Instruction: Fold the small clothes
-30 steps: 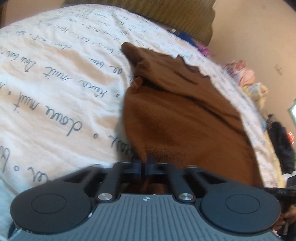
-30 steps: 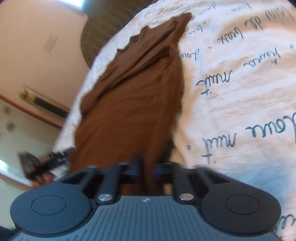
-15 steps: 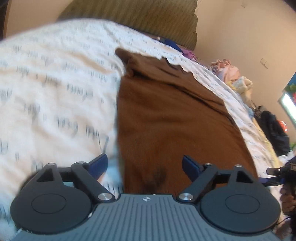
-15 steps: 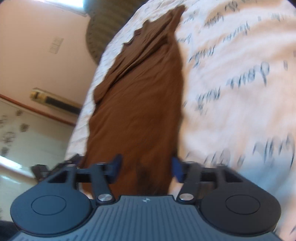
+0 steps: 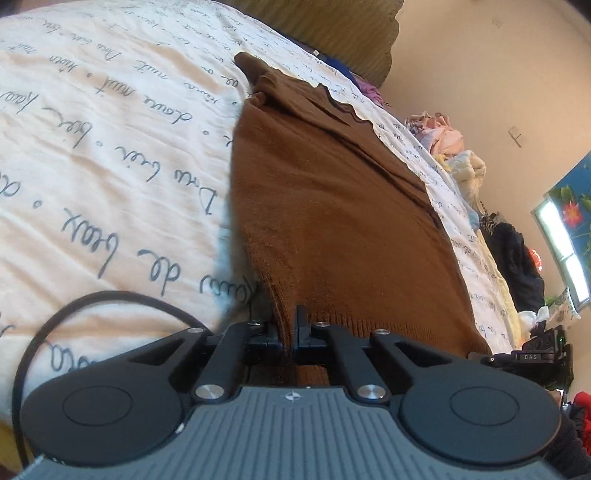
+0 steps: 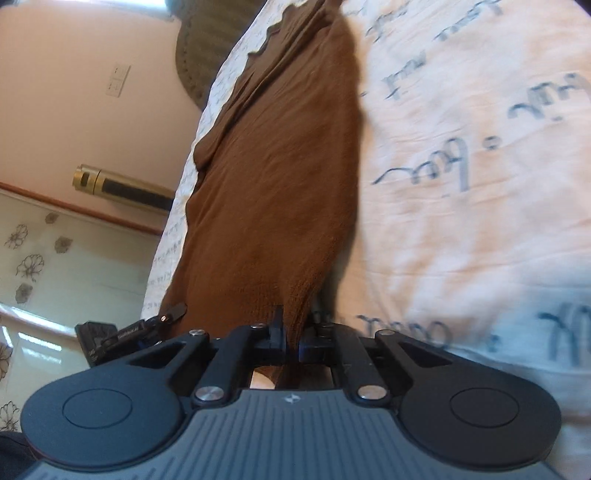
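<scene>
Each hand-held gripper, left (image 5: pixel 289 334) and right (image 6: pixel 294 334), is clamped on a near hem corner of the brown garment (image 5: pixel 332 206), which stretches lengthwise away from both along the bed (image 5: pixel 110 147) toward its far edge.

Both views ride low on a hand-held tool, looking forward and slightly down along its fingers, very close over the bed. The left wrist view sits at the near left corner of the brown garment (image 5: pixel 332 206), the sheet (image 5: pixel 110 129) spreading toward 10 o'clock and the wall at 2 o'clock. The right wrist view sits at the near right corner of the garment (image 6: pixel 280 166), sheet (image 6: pixel 480 166) toward 2 o'clock, wall at 10 o'clock. They share the garment, the sheet and the pillow (image 5: pixel 332 33) at 12 o'clock; each glimpses the other tool at its frame edge.
</scene>
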`<state>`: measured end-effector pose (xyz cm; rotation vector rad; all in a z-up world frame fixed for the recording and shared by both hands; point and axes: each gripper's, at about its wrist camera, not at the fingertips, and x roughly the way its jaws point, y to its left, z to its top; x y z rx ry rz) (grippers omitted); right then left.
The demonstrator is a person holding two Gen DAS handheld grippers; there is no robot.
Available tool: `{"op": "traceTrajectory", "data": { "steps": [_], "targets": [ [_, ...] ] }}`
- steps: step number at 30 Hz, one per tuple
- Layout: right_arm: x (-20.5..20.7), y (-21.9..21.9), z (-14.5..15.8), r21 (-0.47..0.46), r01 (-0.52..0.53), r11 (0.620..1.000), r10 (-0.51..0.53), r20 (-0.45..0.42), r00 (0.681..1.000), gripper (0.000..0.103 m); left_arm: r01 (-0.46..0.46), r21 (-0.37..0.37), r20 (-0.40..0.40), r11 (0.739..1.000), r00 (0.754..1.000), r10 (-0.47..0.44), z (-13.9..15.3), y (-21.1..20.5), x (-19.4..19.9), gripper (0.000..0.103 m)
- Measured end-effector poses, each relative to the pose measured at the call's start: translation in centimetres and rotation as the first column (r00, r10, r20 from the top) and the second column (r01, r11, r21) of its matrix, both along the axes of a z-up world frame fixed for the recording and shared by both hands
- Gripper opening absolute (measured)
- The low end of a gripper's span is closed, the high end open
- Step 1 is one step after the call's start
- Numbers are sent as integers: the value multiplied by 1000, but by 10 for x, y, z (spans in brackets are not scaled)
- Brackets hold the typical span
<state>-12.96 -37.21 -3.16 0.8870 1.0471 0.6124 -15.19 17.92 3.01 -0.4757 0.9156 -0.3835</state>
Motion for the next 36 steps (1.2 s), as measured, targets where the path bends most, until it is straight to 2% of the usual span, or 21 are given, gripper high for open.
{"op": "traceTrajectory", "data": {
  "steps": [2, 4, 5, 6, 7, 8, 9, 10, 11, 14, 18, 21, 25, 27, 32, 36],
  "targets": [
    [1, -2, -3, 24, -3, 1000, 4, -12, 1000, 5, 6, -37, -13, 999, 1000, -6, -2, 4, 0, 7],
    [4, -6, -3, 58, -3, 998, 6, -42, 999, 9, 4, -103, -30, 995, 1000, -7, -5, 8, 1, 31],
    [5, -5, -2, 75, 1, 997, 3, -47, 999, 16, 11, -160, -31, 987, 999, -17, -7, 9, 2, 53],
    [7, -6, -3, 93, 4, 996, 0, -46, 999, 21, 15, -193, -27, 981, 999, -20, -6, 8, 3, 64],
    [8, -3, -4, 108, 5, 994, 0, -52, 999, 27, 12, -186, -25, 982, 1000, -17, -5, 4, 3, 64],
    [10, 0, -4, 101, 4, 995, 1, -53, 999, 25, 17, -150, -20, 989, 1000, -20, -3, -2, 5, 52],
    [11, 1, -3, 85, -9, 996, 12, -43, 999, 24, 24, -98, -12, 995, 1000, -25, -1, -10, 6, 6],
    [11, 3, 0, 71, -22, 997, 24, -26, 999, 12, 31, -47, -18, 998, 999, -32, 0, -16, 8, 7],
    [12, 4, 2, 58, -28, 998, 29, -13, 999, 6, 32, -22, -18, 999, 999, -32, 1, -19, 10, 3],
    [13, 1, 12, 85, -19, 996, 16, 40, 999, 6, 24, -20, 27, 1000, 999, -24, 13, -19, 14, 3],
    [31, -8, 40, 180, 21, 983, -49, 152, 987, 6, -12, -144, 113, 989, 993, 28, 40, -11, 35, 3],
    [66, -21, 59, 281, 73, 957, -138, 219, 966, 6, -32, -262, 179, 964, 981, 81, 56, -14, 74, 4],
    [138, -37, 65, 359, 173, 917, -267, 231, 936, 6, -78, -341, 223, 937, 961, 161, 72, -28, 147, 4],
    [178, -43, 60, 402, 219, 889, -317, 197, 928, 6, -96, -365, 212, 926, 960, 183, 76, -37, 192, 4],
    [272, -50, 33, 373, 327, 868, -390, 104, 915, 6, -202, -273, 155, 941, 956, 250, 69, -66, 305, 4],
    [328, -48, 7, 373, 373, 850, -414, 32, 910, 8, -250, -168, 141, 954, 951, 274, 49, -80, 367, 4]
  ]
}}
